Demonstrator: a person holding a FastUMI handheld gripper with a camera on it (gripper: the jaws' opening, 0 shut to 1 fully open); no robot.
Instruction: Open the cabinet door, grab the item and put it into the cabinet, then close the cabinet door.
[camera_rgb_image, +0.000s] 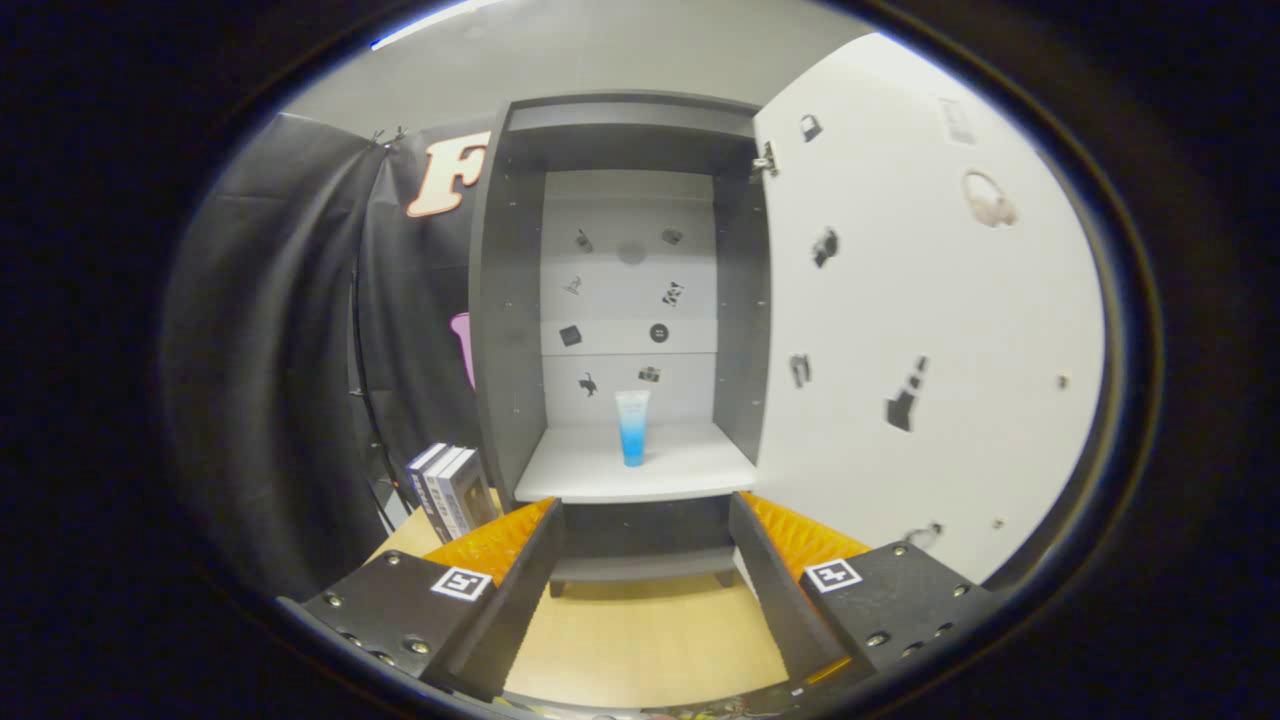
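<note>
hand-held gripper (645, 520) spread wide, empty | tube (632, 427) upright on cabinet shelf (580, 470) | door (900, 300) edge cut off

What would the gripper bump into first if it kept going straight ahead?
Probably the cabinet: the gripper, jaws open and empty, points at its shelf edge. The blue tube stands farther in. Depth is unclear.

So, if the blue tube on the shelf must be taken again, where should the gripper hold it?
Probably the middle of the blue tube, approached from the open front. It stands upright on the cabinet shelf, free on both sides, and the gripper is open before it.
</note>
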